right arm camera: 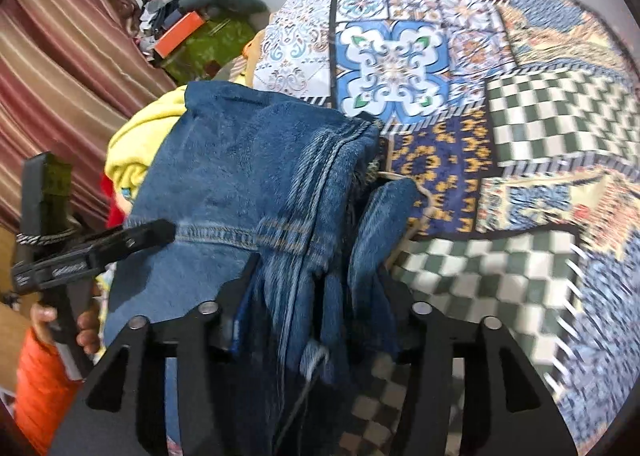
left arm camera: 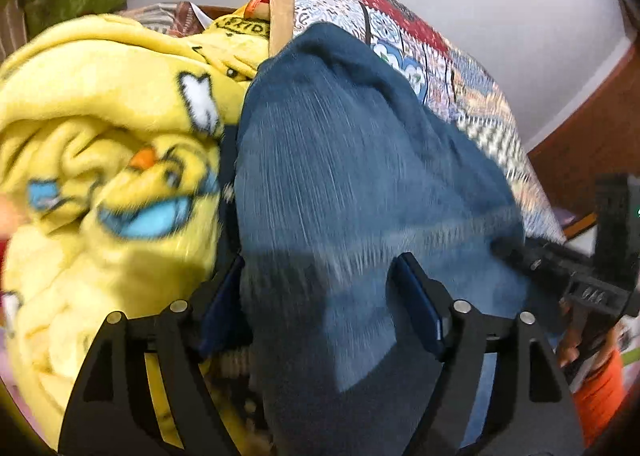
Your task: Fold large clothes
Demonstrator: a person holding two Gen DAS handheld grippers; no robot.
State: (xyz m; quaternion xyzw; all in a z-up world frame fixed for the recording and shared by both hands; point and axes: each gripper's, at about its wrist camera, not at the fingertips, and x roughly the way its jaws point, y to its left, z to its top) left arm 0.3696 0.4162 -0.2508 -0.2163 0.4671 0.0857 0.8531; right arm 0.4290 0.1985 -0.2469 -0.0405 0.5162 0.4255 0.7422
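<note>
Jeans (left arm camera: 360,159), blue denim and bunched up, are draped across the patchwork bedspread (right arm camera: 520,115) with their left side pressed up against a rumpled yellow cartoon blanket (left arm camera: 100,135). Your left gripper (left arm camera: 320,280) points steeply down at the cloth, and its jaws stand apart with the denim running up between them; the blue pads sit on either side of the fabric, and through the blur you can't make out either one pressing on it. Over on the right wrist view, your right gripper (right arm camera: 320,284) has a thick fold of seams and hem lying between its fingers, again with the jaws spread and the cloth loose in the gap rather than pinched. That same view shows your left gripper coming in from the left edge, its tip touching the stitched seam of the jeans, with your hand (right arm camera: 72,324) and an orange sleeve (right arm camera: 40,384) behind it. A striped curtain (right arm camera: 60,75) hangs at the far left, and clutter sits piled in the corner by the wall.
</note>
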